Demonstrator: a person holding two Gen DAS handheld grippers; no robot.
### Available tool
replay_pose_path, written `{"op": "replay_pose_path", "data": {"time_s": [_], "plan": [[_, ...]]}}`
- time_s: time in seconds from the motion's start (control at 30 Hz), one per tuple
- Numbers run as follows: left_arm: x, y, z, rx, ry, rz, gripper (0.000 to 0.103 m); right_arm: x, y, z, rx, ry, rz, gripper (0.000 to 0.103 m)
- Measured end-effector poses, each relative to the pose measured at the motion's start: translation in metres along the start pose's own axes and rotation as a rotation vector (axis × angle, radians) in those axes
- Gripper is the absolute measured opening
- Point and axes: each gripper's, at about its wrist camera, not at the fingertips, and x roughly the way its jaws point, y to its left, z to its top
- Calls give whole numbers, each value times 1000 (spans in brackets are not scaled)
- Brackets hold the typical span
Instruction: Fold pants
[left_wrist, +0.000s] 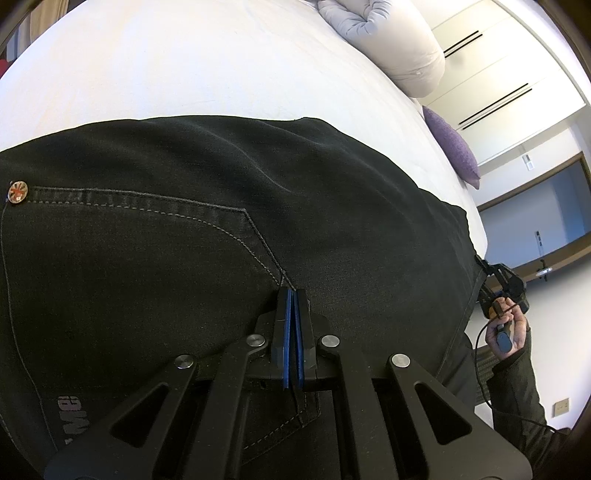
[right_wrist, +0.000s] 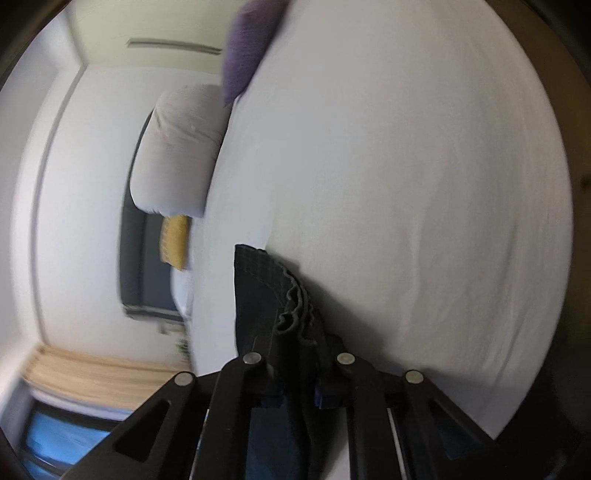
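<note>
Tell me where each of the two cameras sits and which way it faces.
Left wrist: on the left gripper, looking along its closed fingers at the black pants on the white bed; the person's right hand shows holding the right gripper.
Right wrist: on the right gripper, looking along fingers clamped on bunched pants fabric, across the bed toward a wall; blurred.
Shared: pants, bed, purple cushion, white pillow.

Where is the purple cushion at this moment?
In the left wrist view the purple cushion lies at the right edge of the white bed, beyond the black pants, near the white pillow.
</note>
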Motion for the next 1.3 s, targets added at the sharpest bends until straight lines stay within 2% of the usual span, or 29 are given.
{"op": "replay_pose_path", "data": {"time_s": [0.07,0.13,0.2,0.33,0.37,0.43,0.5,0.53,0.57,0.6,0.63,0.67,0.7,0.73,0.87,1.0,1.07,1.13,1.3], "plan": [[-1,1,0,-6,-1,-4,3,-3,23,-7,-91,-3,-30,11],[0,2,0,-12,-2,-8,3,-1,60,-26,-250,7,-78,11],[0,1,1,-12,-2,-8,3,2,100,-58,-439,41,-113,11],[-5,-1,0,-25,-18,0,3,21,168,-172,-904,134,-212,11],[-6,-2,0,-33,-24,0,3,31,176,-212,-1039,165,-248,11],[-9,-3,0,-53,-30,-6,3,54,175,-261,-1178,238,-305,11],[-10,-6,0,-66,-29,-11,6,76,163,-292,-1289,254,-409,11],[-11,-7,0,-74,-26,-21,13,84,156,-304,-1355,236,-463,12],[-13,-9,0,-83,-27,-39,26,87,150,-312,-1400,202,-483,12],[-15,-10,0,-92,-32,-65,37,86,148,-314,-1408,187,-482,12],[-16,-13,0,-100,-39,-94,64,85,148,-314,-1410,182,-480,12],[-19,-17,0,-107,-54,-125,86,83,148,-312,-1410,182,-477,12],[-21,-22,1,-113,-64,-139,93,82,149,-312,-1411,181,-476,12],[-20,-27,2,-120,-65,-150,96,80,150,-312,-1414,177,-475,12],[-5,-42,11,-176,-10,-278,96,58,165,-323,-1454,116,-427,12],[15,-54,24,-236,62,-393,96,38,177,-341,-1468,92,-368,12],[26,-59,29,-248,97,-416,96,33,182,-351,-1485,96,-343,12],[35,-64,34,-242,128,-409,96,30,183,-364,-1506,101,-323,12],[46,-68,46,-253,164,-415,96,27,193,-389,-1560,117,-276,12]]}}
